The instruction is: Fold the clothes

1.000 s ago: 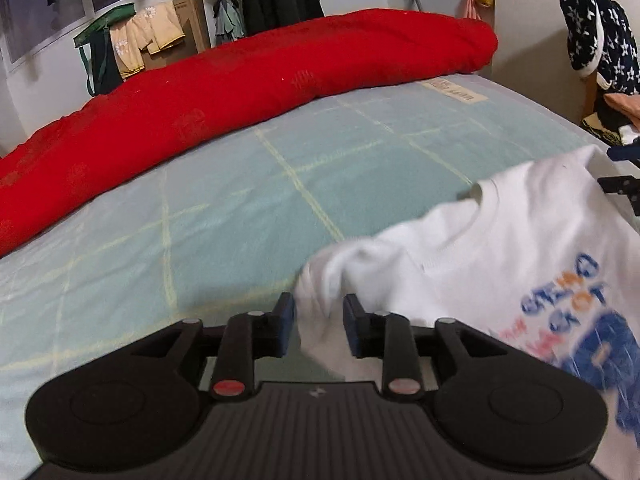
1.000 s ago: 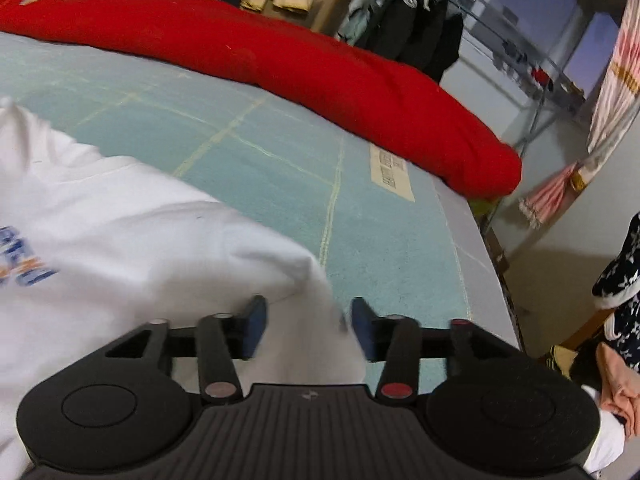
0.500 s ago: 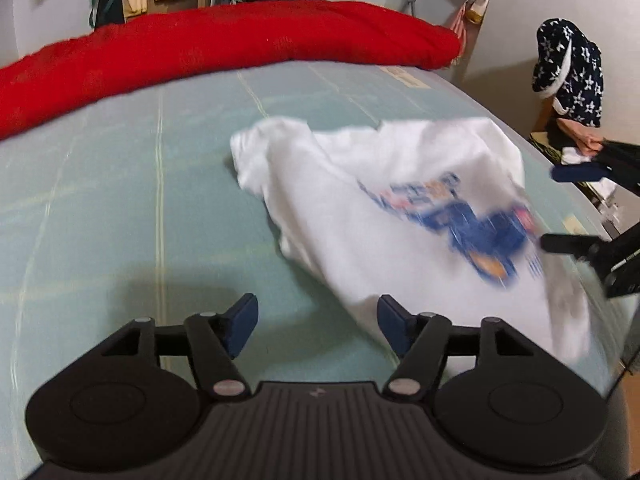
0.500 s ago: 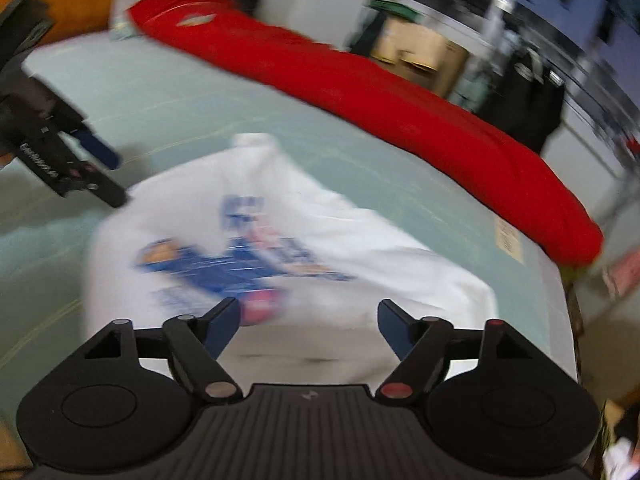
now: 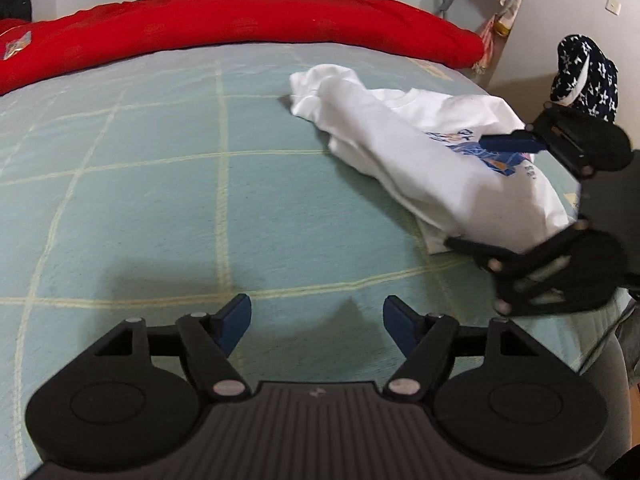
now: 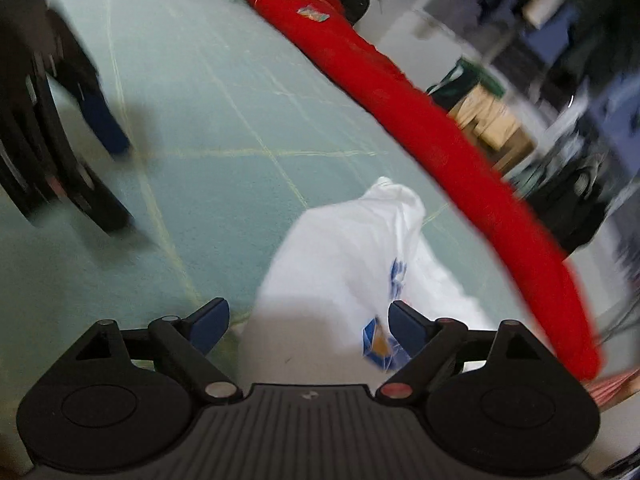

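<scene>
Right in front of the left claw (image 5: 316,320) there is only the green bed (image 5: 160,200) with its pale yellow lines. Its two blue fingers are spread wide apart and hold nothing. A dark shadow lies on the bed just past them.

Farther out and off to the right of that claw lies the white shirt (image 5: 420,152). It has a blue picture on it. The shirt is bunched into a long lump and is not flat. So the folding looks like it has hardly begun. I think the shirt must be spread out smooth first, then the sleeves and sides turned in. All of that is left to do.

The right claw (image 5: 492,192) hangs over the near end of the shirt. Its fingers are spread too, one above the cloth and one at its edge. It is not pinching the shirt.

Behind the shirt, at the far side of the bed, lies a long red blanket (image 5: 240,28). Clothes hang on the wall past it.

The left view shows the whole shirt and where the right claw sits on it. The right view is blurry. It shows the shirt (image 6: 340,260) right between its own open fingers, very close, which the left view cannot show so well. It also shows the left claw (image 6: 60,120) off to its left, well apart from the shirt.
</scene>
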A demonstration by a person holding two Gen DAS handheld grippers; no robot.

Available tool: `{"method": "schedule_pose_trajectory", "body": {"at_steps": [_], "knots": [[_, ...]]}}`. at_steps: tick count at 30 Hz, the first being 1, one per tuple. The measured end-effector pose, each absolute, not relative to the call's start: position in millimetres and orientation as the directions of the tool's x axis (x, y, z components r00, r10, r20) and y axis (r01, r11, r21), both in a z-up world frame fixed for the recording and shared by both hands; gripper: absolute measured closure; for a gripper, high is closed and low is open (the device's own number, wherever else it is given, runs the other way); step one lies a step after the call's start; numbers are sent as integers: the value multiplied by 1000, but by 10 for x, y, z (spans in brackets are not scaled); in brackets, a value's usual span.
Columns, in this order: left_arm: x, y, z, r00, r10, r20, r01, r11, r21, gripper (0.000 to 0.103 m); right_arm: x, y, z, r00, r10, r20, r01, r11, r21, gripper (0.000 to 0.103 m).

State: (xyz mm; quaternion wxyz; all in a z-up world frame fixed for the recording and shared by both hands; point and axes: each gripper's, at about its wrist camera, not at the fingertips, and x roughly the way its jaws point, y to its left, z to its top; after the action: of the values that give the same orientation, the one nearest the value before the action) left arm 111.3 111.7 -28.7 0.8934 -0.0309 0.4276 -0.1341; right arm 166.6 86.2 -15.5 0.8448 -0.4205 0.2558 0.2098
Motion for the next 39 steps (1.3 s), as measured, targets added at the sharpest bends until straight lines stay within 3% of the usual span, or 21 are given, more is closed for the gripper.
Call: {"method": "schedule_pose_trajectory", "body": {"at_steps": [4,17,22,28,32,39], "knots": [[1106,1163,-328,603,-279,-748,224,958,-177,27,1796,700,-105,807,102,-582,-522,584,-621,14],[1480,700,-468,565,-377,-734,346,916,-204,27,2400,-484,311,816,0,-578,-285,870,-403,11],[1606,558,-489,564,-395,-725,372,905,-204,28,2640,-782,212,806,-85,-585,-193,897,-397,11],[1746,413,-476,581,-410,-703,397,897,-195,34,2496,-930,224,811,-18,-584,-209,925,-319,11],[1849,305,-453,611,-391,-689,411,900,-147,55,2209,-877,349,839,53,-542,-256,917,-306,11],[2132,230,-521,632,-403,-662,395,902,-172,56,1736,-779,474,845,187,-501,-342,909,-239,11]]}}
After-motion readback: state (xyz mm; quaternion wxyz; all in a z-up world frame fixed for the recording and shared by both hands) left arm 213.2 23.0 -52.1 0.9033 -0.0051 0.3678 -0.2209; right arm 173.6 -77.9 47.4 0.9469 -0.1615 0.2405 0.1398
